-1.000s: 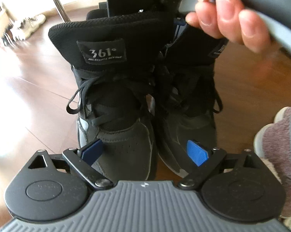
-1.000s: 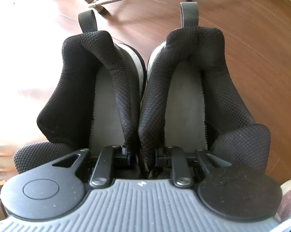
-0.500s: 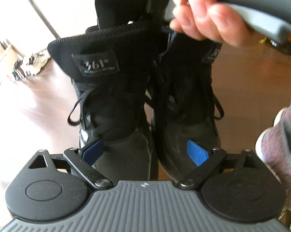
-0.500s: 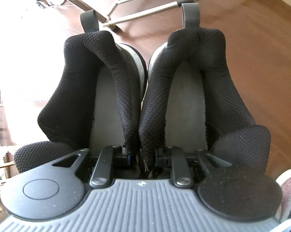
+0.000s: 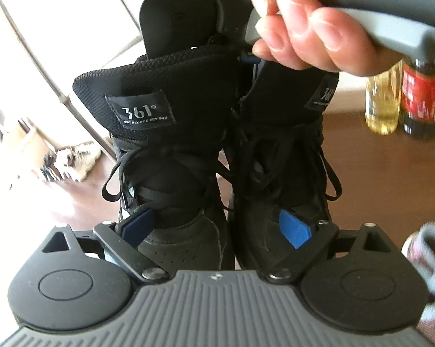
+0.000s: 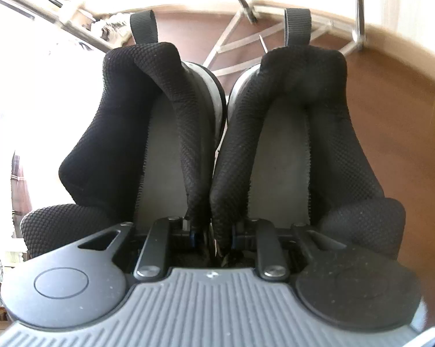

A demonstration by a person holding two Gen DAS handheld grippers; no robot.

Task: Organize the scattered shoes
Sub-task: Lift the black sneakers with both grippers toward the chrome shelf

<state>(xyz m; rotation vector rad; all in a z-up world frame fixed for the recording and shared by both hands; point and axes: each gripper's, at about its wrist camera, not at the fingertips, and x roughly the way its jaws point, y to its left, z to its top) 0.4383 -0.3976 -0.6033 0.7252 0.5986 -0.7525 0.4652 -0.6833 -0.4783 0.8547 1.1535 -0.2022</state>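
Holding our left gripper [image 5: 217, 228] wide, we have its blue pads [image 5: 295, 229] standing apart over the toes of the black high-top shoes [image 5: 171, 150], one pad above each toe, and we cannot tell whether either touches the leather. Just past that, the pair hangs side by side, inner sides pressed together, laces loose. At the collars our right gripper [image 6: 211, 232] is clenched on the two inner collar walls, pinching them together between its narrow fingers, so the shoes are carried by that grip; in the left wrist view our hand [image 5: 301, 37] wraps the grey handle above the tongues. Beyond the heels and their pull loops [image 6: 143, 27] the brown wood floor [image 6: 390, 110] lies open on the right side, while a metal rack frame [image 6: 246, 37] crosses behind the shoes. A pink slipper [image 5: 425, 248] sits blurred at the right edge. Farther off stand two bottles [image 5: 382, 101], one with yellow liquid, one dark with a red label. A light-coloured shoe [image 5: 76, 159] lies far left by the pale wall.
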